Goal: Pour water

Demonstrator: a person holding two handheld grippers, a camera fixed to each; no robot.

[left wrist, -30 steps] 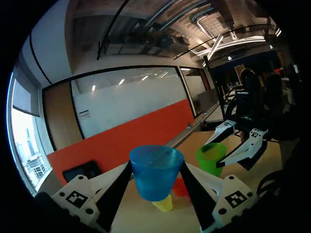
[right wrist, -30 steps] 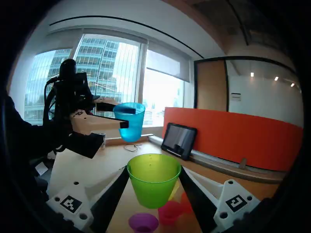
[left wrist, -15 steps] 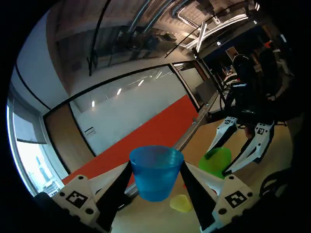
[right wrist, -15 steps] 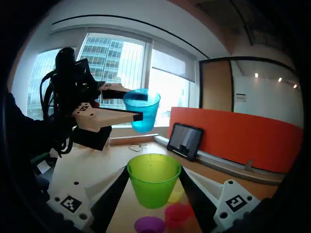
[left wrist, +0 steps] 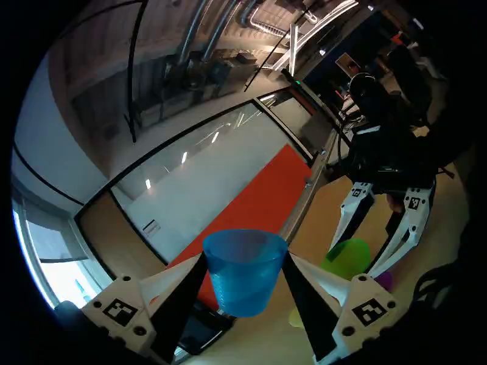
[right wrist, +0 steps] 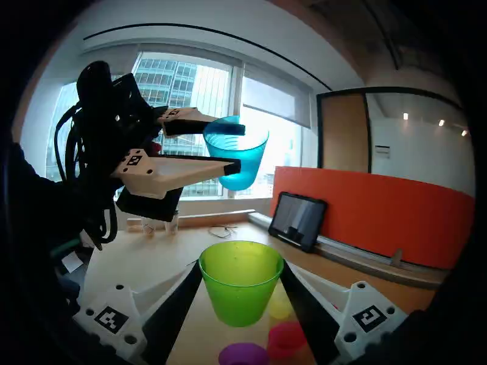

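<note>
- Higher and closer now, the left gripper (right wrist: 241,147) has lifted the blue cup (right wrist: 236,155) to the upper centre of the right gripper view, fingers clamped on its sides.
- The right gripper (right wrist: 241,267) pinches the green cup (right wrist: 241,292), upright at lower centre.
- Tip the blue cup slowly, with its lip over the green cup's mouth.

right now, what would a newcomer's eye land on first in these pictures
The blue cup clamped in the left gripper stands out, high against the bright window in the right gripper view. Below it, close up, the green cup sits clamped in the right gripper. An orange wall panel runs behind on the right.
</note>
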